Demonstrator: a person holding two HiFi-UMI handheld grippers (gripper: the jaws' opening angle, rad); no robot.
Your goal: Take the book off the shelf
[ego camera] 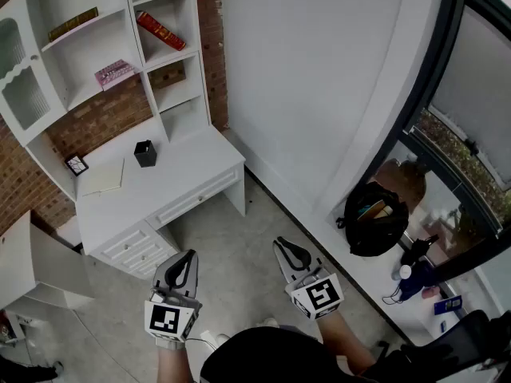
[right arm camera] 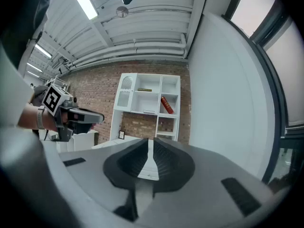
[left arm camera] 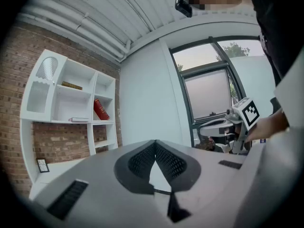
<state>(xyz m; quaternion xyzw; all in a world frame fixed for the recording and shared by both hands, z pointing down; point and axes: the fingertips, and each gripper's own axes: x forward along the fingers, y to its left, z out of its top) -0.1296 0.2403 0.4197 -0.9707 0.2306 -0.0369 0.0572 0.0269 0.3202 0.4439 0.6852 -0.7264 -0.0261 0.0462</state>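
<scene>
Both tongs sit low in the frame, well apart from the shelf (ego camera: 136,24) in the upper left. The left tongs (ego camera: 188,257) have their tips pressed together on nothing. The right tongs (ego camera: 284,246) are drawn in to a thin slit and are just as empty.

The book I take to be meant, the red book (ego camera: 160,30), leans in the shelf's upper right compartment. An olive book (ego camera: 73,23) and a pink book (ego camera: 115,73) lie flat in the compartments to its left.

The step in hand looks like the approach. To do it well, I'd close in over the white surface (ego camera: 188,166), spread one pair of tongs before reaching the compartment, and come at the red book's free upper end. A slanted book may slide if nudged.

The head view alone shows the bare floor to cross, and the black box (ego camera: 145,153) and small frame (ego camera: 77,164) on the surface. The left gripper view gives the red book (left arm camera: 99,109) from the side, its lean plain, with the right tongs (left arm camera: 244,122) at the right edge. The right gripper view faces the shelf straight on, red book (right arm camera: 166,105) above centre.
</scene>
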